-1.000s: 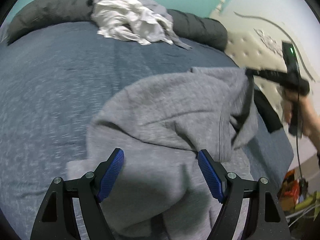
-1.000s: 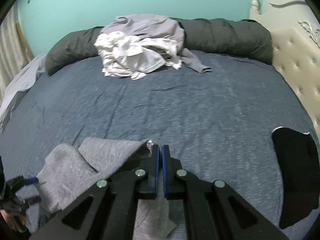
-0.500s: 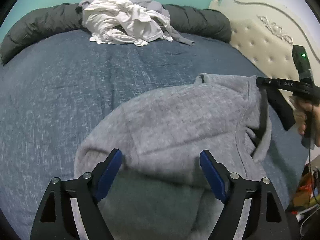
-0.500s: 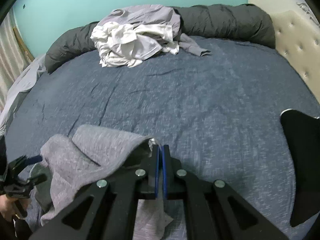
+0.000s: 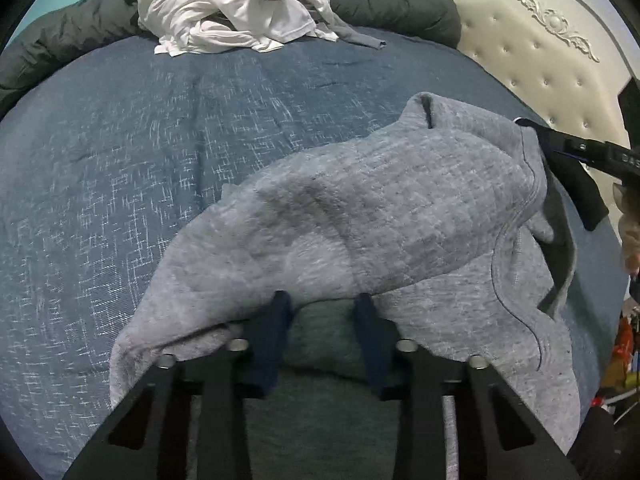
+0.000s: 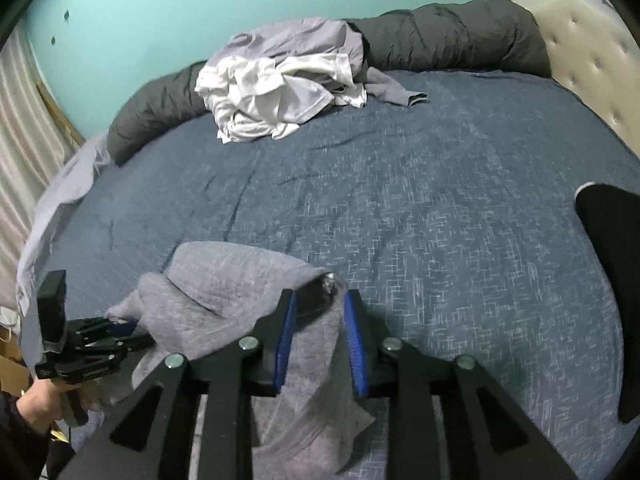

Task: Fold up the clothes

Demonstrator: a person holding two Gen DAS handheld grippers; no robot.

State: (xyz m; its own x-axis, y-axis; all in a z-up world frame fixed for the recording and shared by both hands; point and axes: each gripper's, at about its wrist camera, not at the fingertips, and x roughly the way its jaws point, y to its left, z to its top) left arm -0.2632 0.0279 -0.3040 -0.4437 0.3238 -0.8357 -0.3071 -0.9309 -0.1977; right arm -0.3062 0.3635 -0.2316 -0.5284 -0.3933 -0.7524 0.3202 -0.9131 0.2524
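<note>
Bed (image 6: 400, 200): blue cover; unfolded clothes pile (image 6: 280, 88) at 12 o'clock.
Left gripper (image 5: 324, 304): jaws partly apart, grey sweatshirt (image 5: 380, 216) draped over tips.
Right gripper (image 6: 320, 304): jaws partly apart, sweatshirt fold seen between them.

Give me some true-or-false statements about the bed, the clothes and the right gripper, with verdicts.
1. The grey garment lies on the blue bedspread. True.
2. The white clothes pile sits at the near edge, beside the grippers. False: it is at the far side, against the dark rolled duvet.
3. The right gripper is pressed shut. False: its jaws stand apart, with grey fabric between them.
4. The wall behind the bed is turquoise. True.
</note>
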